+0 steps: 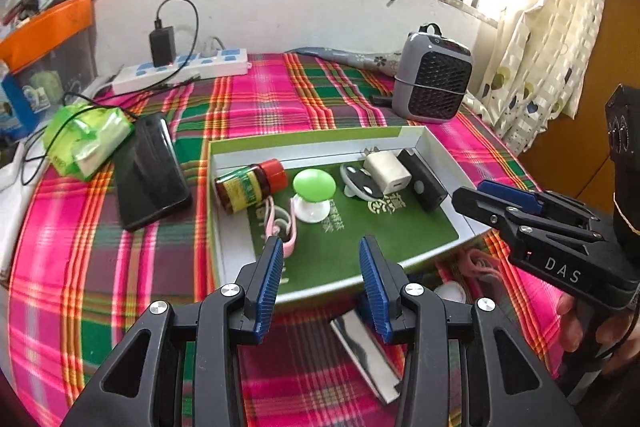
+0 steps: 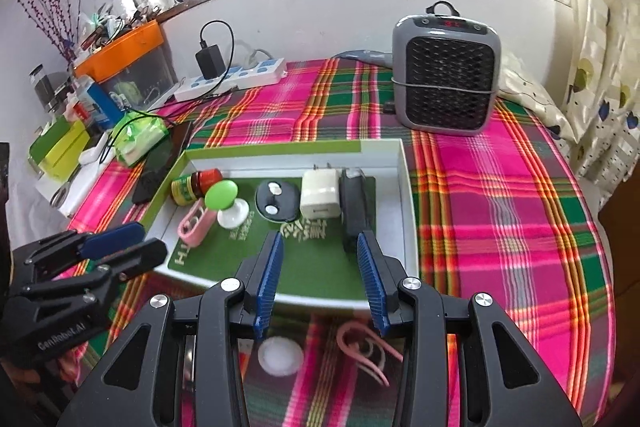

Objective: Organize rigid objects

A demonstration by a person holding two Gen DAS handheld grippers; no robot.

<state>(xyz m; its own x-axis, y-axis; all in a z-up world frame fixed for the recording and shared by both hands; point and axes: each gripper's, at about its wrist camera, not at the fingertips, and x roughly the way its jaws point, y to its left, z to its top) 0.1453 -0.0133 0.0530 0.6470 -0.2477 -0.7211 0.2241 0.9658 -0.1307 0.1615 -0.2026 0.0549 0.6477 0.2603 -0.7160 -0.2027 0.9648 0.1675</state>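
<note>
A green-rimmed shallow tray (image 1: pixel 312 138) (image 2: pixel 409 195) lies on the plaid cloth. In it are a red-capped bottle (image 1: pixel 250 189) on its side, a green-topped knob (image 1: pixel 314 187), a black round piece (image 1: pixel 362 183), a white charger (image 1: pixel 388 173), a black block (image 1: pixel 422 183) and a pink clip (image 1: pixel 286 223). My left gripper (image 1: pixel 320 251) (image 2: pixel 148 241) hovers open over the tray's near edge, holding nothing. My right gripper (image 2: pixel 319 247) (image 1: pixel 470 191) is open and empty over the tray's near right side. Below it lie a white disc (image 2: pixel 280 355) and a pink loop (image 2: pixel 364 351).
A shiny flat strip (image 1: pixel 366 355) rests on the cloth under my left gripper. A grey heater (image 2: pixel 446 79) stands behind the tray. Left of the tray are a black phone (image 1: pixel 152 171), a green tissue pack (image 1: pixel 86 137) and a power strip (image 1: pixel 180 69). A curtain (image 1: pixel 548 27) hangs at the right.
</note>
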